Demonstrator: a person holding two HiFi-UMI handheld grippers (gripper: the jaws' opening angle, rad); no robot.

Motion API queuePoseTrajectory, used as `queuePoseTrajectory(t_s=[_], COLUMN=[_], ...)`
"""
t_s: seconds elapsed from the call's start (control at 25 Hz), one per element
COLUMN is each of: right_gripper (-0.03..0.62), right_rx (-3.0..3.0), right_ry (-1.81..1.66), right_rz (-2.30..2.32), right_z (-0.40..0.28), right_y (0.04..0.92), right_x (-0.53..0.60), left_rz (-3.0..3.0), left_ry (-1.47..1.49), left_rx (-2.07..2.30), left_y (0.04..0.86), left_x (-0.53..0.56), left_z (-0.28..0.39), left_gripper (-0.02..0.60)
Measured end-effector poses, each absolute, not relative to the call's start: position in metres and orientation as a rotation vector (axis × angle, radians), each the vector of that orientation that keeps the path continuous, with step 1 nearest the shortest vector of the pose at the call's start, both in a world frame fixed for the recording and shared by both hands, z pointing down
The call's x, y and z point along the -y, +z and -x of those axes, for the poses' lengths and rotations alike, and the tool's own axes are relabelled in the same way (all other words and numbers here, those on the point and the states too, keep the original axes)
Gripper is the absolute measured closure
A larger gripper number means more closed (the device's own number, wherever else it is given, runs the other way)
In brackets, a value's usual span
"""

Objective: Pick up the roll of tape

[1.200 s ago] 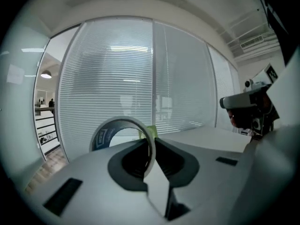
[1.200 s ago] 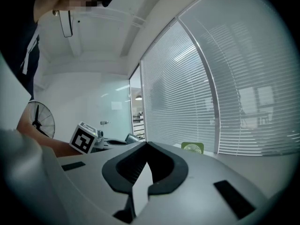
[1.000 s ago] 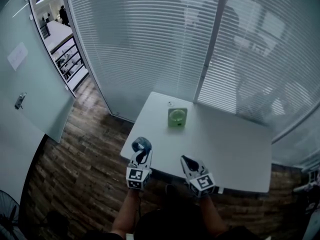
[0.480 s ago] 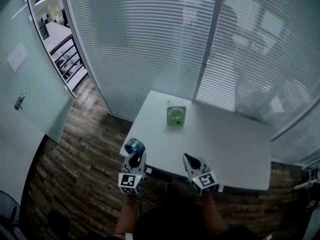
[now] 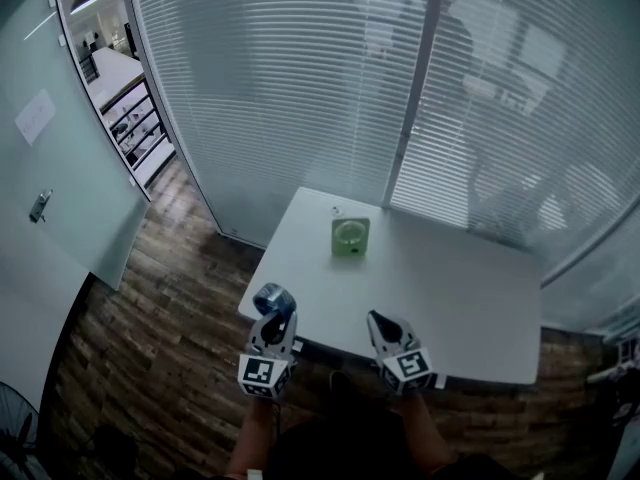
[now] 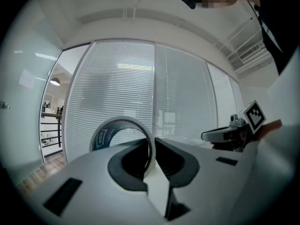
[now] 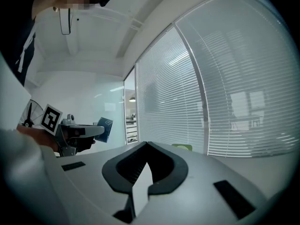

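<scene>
Left gripper (image 6: pixel 152 159) nearly closed, clamped on the wall of the tape (image 6: pixel 121 120), one jaw inside the ring and one outside. Tape upright on edge, reaching past the jaw tips toward 11 o'clock in the left gripper view. Pale outer face, blue inner core with white print too small to read.

In the head view, tape held in the air over the near left corner of the worktop (image 5: pixel 470 298), at 8 o'clock from the green box (image 5: pixel 351 237). Right gripper (image 7: pixel 143 170) with jaw tips together and nothing between them, over the near worktop edge at 5 o'clock from the box, well apart from the tape.

Green box alone near the far edge of the white worktop. Small pale thing (image 5: pixel 336 210) just beside it at 11 o'clock, too small to identify. Blinds (image 5: pixel 300 78) behind glass beyond the far edge at 12 o'clock. Wood floor (image 5: pixel 170 298) off the worktop at 9 o'clock.
</scene>
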State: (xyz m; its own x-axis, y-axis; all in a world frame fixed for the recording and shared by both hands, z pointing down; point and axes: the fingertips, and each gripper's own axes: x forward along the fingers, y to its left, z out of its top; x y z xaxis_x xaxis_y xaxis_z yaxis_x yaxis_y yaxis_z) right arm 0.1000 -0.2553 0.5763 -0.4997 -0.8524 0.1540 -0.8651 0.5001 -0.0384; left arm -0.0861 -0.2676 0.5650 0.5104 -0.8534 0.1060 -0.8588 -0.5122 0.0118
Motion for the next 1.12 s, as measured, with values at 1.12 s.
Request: queuePoseTrajectory(t_s=[1.12], right_gripper=[0.588], right_rx=[2.558], right_ry=[0.175], right_rz=[-1.528], right_z=[-0.113], right_y=[0.583], right_x=[0.247], left_rz=[-2.646], left_ry=[0.103], left_rx=[1.529], left_y=[0.551], left_x=[0.254], left_z=[0.082], left_gripper=[0.538])
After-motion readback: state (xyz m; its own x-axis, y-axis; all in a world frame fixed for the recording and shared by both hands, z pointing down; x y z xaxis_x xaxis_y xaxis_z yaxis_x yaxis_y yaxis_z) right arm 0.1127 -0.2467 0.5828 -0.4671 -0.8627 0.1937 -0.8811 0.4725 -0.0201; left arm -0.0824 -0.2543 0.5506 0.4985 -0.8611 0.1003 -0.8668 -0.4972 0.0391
